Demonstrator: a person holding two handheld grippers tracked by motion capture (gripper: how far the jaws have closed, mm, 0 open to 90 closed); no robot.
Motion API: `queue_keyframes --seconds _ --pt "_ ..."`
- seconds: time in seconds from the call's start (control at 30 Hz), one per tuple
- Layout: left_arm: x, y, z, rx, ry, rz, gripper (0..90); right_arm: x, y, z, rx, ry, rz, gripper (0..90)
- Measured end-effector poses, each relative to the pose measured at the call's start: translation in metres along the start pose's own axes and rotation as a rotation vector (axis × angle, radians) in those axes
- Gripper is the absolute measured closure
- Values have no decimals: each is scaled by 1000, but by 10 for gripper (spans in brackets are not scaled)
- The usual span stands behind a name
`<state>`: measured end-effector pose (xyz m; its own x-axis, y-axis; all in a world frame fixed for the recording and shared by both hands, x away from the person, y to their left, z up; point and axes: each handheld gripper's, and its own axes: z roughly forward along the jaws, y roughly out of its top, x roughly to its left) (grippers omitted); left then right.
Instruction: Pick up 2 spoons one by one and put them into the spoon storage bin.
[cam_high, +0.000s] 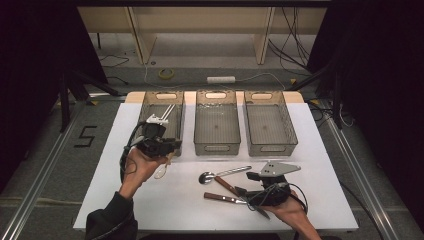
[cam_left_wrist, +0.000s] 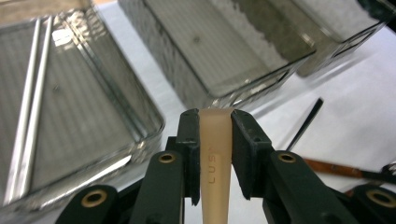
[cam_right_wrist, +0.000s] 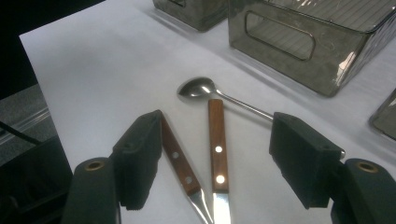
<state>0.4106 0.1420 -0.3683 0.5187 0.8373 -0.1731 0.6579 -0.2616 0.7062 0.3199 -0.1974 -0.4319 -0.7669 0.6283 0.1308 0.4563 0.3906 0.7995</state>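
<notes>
My left gripper (cam_high: 159, 124) (cam_left_wrist: 215, 116) hangs over the front rim of the left clear tray (cam_high: 145, 112) (cam_left_wrist: 116, 116), shut on the handle of a beige plastic spoon (cam_left_wrist: 215, 158). The spoon's pale bowl (cam_high: 161, 172) sticks out below the hand. Over at the front right, my right gripper (cam_high: 245, 183) (cam_right_wrist: 219, 123) stands open just above two wood-handled knives (cam_high: 225, 198) (cam_right_wrist: 217, 149). One knife handle lies between its jaws and the other (cam_right_wrist: 177, 154) runs under the left jaw. A metal spoon (cam_high: 220, 174) (cam_right_wrist: 198, 88) lies just beyond them.
Three clear trays stand in a row at the back of the white table (cam_high: 310, 165); the middle tray (cam_high: 216, 146) and the right tray (cam_high: 272, 149) hold nothing. Two thin metal rods (cam_high: 167, 112) (cam_left_wrist: 30, 107) lie in the left tray. Cables run across the floor behind the table.
</notes>
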Motion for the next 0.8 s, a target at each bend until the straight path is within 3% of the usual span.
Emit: queue_keyframes --seconds 0.37,0.6,0.7,0.8 --pt "-8 31 20 -26 -5 32 738 -1 0 -1 -6 1 11 332" --pt "-14 51 34 -47 -11 40 738 0 0 -1 -7 3 9 330" --pt "-18 62 42 -66 -42 27 737 -1 0 -2 -11 2 7 330" --pt "-22 70 51 -70 -35 33 737 -1 0 -3 -15 3 8 330"
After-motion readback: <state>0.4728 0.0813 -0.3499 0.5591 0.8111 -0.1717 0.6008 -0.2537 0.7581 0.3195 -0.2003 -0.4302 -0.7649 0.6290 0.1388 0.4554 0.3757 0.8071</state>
